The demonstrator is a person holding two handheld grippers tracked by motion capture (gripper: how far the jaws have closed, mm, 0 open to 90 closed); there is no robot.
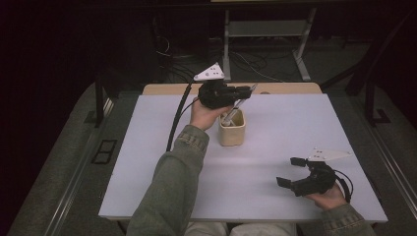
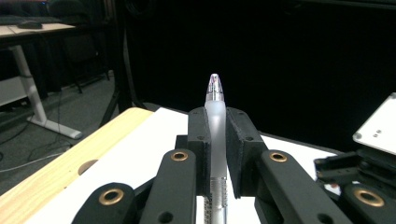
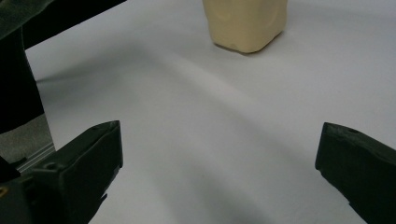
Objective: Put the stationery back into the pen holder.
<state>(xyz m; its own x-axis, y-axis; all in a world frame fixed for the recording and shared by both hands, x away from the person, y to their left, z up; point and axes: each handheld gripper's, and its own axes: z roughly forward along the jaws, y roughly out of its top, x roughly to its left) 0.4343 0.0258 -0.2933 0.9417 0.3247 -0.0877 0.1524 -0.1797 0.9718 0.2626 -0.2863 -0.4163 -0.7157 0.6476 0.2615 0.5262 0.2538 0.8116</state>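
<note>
My left gripper (image 1: 244, 92) hovers over the cream cup (image 1: 232, 129) at the middle of the table, jaws pointing right. It is shut on a frosted pen (image 2: 215, 116), whose clear tip (image 1: 253, 88) sticks out past the black pads (image 2: 198, 135). The pen's lower part (image 1: 231, 114) slants down toward the cup's mouth; whether it touches the cup I cannot tell. My right gripper (image 1: 290, 172) rests near the front right of the table, jaws wide apart with nothing between them (image 3: 219, 163). From there the cup (image 3: 247, 23) stands well ahead.
The white tabletop (image 1: 295, 123) lies on a wooden desk whose edge shows at the back (image 1: 162, 89) and beside the left gripper (image 2: 56, 172). A black cable (image 1: 177, 118) trails from the left gripper across the table's left side. Desk legs and cables lie on the floor beyond.
</note>
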